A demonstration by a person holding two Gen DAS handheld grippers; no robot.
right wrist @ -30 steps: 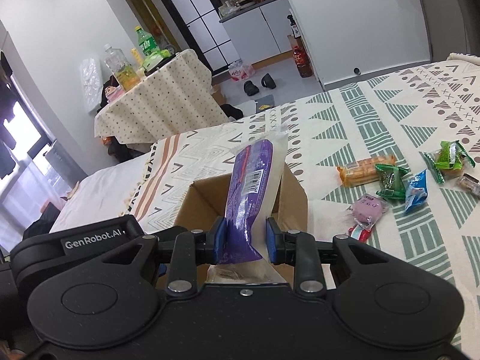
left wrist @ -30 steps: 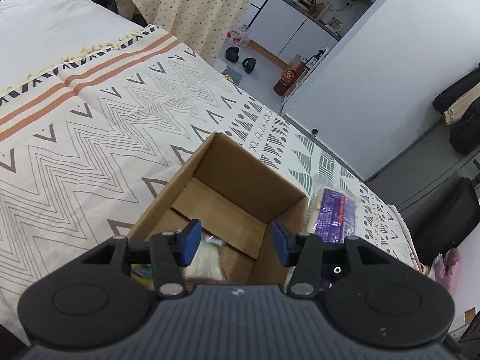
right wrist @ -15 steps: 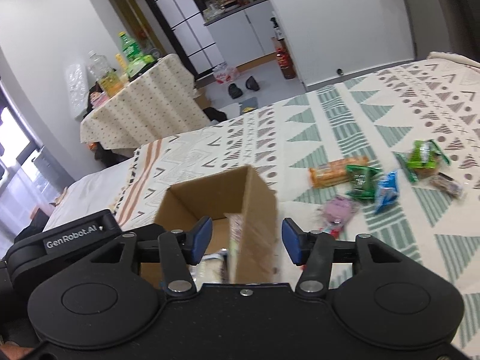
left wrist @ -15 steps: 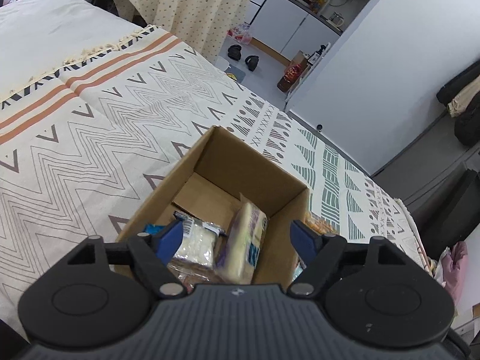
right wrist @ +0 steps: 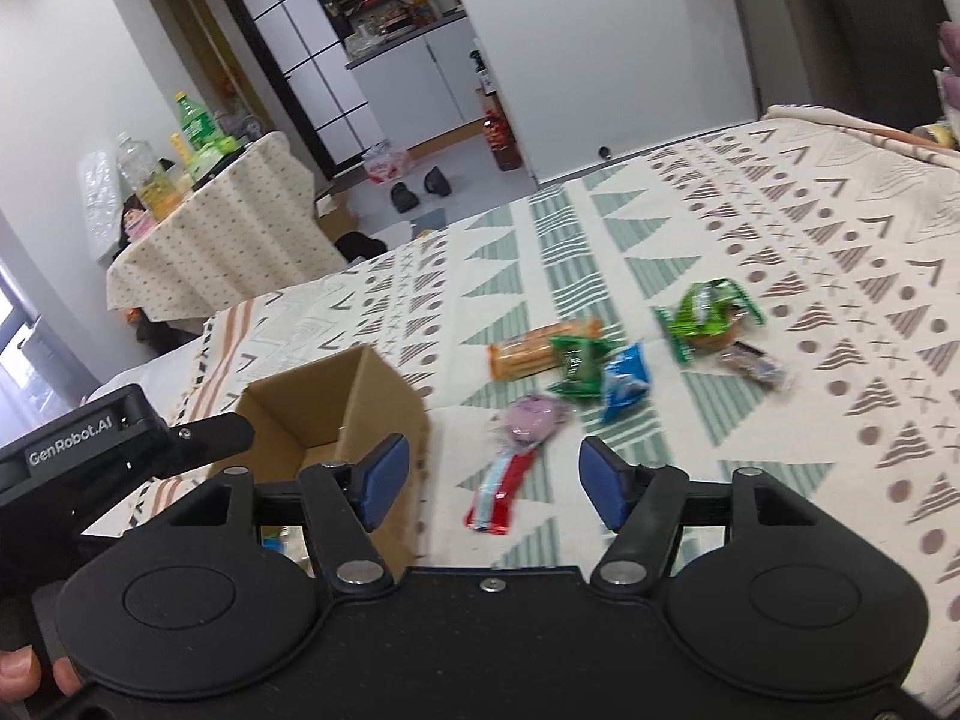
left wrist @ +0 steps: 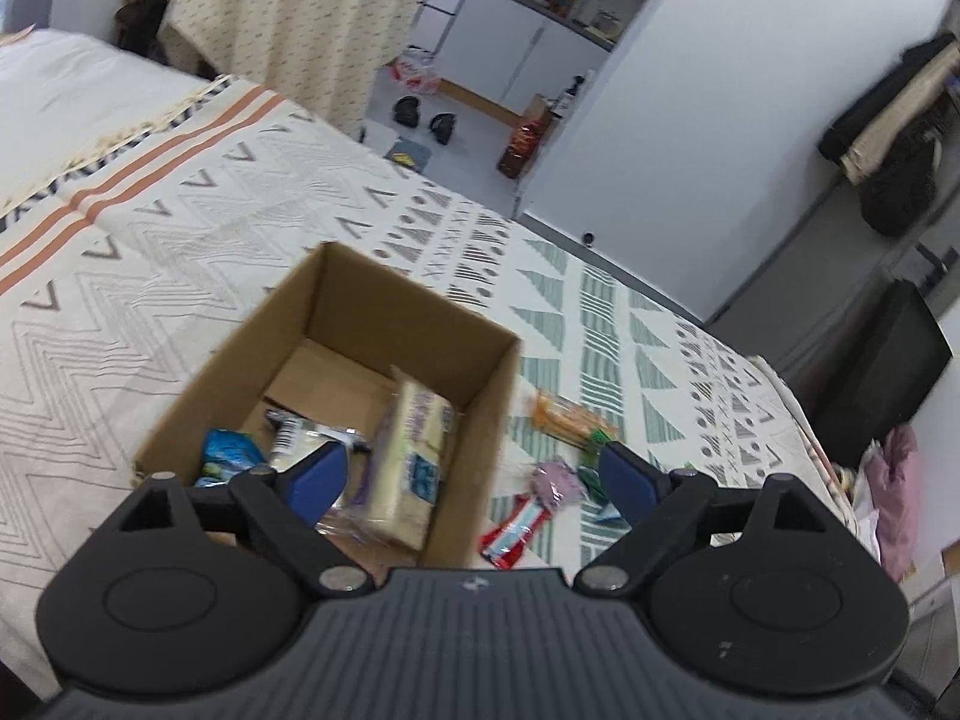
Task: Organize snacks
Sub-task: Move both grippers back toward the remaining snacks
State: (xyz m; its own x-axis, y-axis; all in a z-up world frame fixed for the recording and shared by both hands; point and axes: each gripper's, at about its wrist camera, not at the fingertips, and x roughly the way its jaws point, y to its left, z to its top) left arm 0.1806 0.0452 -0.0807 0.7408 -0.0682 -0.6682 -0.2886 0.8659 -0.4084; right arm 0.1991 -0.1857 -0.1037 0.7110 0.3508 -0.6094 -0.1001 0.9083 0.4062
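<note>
Left wrist view: patterned bedspread (left wrist: 180,276), then one open cardboard box (left wrist: 414,318) holding several snacks – a pale cracker pack (left wrist: 414,450) leaning on the right wall, a blue packet (left wrist: 231,450), others hidden behind the left gripper (left wrist: 471,477), spread wide, empty. Right wrist view: right gripper (right wrist: 492,483) likewise released, over a red-striped stick (right wrist: 501,489); seven loose snacks beside the box – blurred, labels unreadable.

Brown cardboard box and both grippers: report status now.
Left gripper open, empty. Right gripper open, empty. Brown cardboard box upright on patterned bedspread, several packets inside. Red-and-blue wrapped bar nearest ahead, loose snacks beyond. Nothing blocking.
</note>
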